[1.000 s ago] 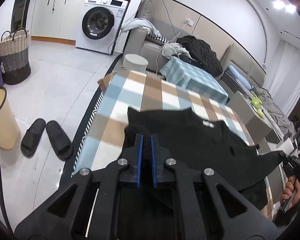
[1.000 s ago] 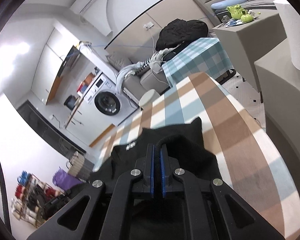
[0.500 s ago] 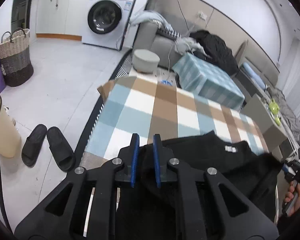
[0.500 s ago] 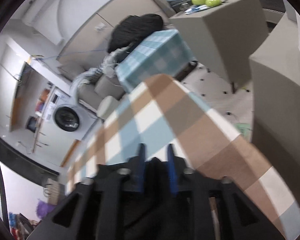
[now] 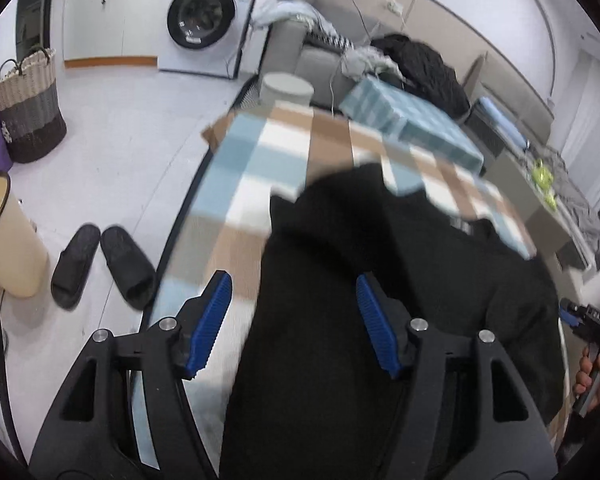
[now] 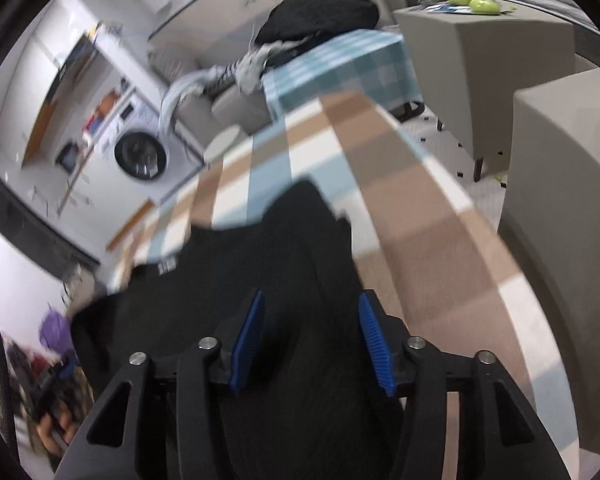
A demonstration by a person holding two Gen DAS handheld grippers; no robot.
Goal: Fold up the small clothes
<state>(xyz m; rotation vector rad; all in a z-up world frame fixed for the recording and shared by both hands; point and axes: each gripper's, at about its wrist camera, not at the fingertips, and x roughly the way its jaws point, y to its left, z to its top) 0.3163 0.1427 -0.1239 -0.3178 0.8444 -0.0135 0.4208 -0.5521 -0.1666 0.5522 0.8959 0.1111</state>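
A black garment lies spread over the table with its blue, brown and white checked cloth. My left gripper hangs over the garment's left part. Its jaws are opening, and the blue pads stand wide on either side of the fabric without pressing it. In the right wrist view the same garment covers the near part of the checked table. My right gripper is over it, jaws opening, with cloth between the pads but not pinched. The right gripper and a hand show at the left view's right edge.
On the floor to the left lie black slippers, with a cream bin and a woven basket nearby. Beyond the table are a round stool, a washing machine and a teal checked table. A grey cabinet stands on the right.
Both grippers were shut on folds of the black garment and have let go, their jaws now wide apart. Both hands sank toward the table and the garment dropped onto it.
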